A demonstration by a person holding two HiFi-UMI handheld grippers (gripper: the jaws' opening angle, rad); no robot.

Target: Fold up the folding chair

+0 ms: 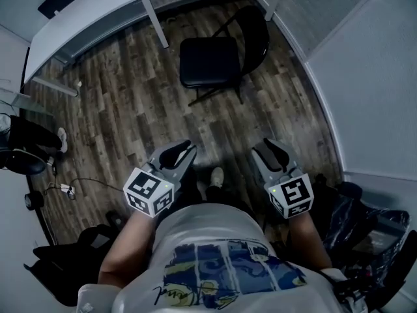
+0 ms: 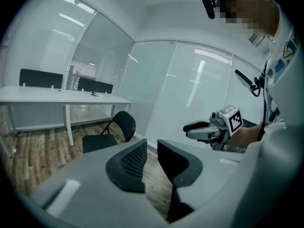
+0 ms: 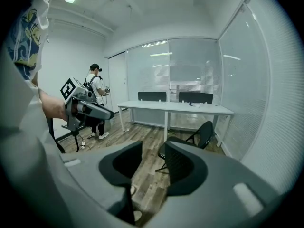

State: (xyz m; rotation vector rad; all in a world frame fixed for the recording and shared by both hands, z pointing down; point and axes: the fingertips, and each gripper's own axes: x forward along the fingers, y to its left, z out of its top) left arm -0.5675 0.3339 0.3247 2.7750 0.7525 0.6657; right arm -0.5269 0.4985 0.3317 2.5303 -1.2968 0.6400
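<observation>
Wood-plank floor [image 1: 130,96] fills the room, and the black folding chair with a padded seat and rounded backrest [image 1: 212,60] stands on it unfolded, seat down. A long white surface [image 1: 98,18] runs just behind the chair, with one of its legs close by the chair's seat. A frosted glass wall [image 1: 313,18] is near the chair's backrest. My left gripper [image 1: 182,152] and my right gripper [image 1: 272,150] both hang well apart from the chair, on its near side, touching nothing. The left gripper's jaws stand slightly apart and the right gripper's wider, with nothing between either pair.
</observation>
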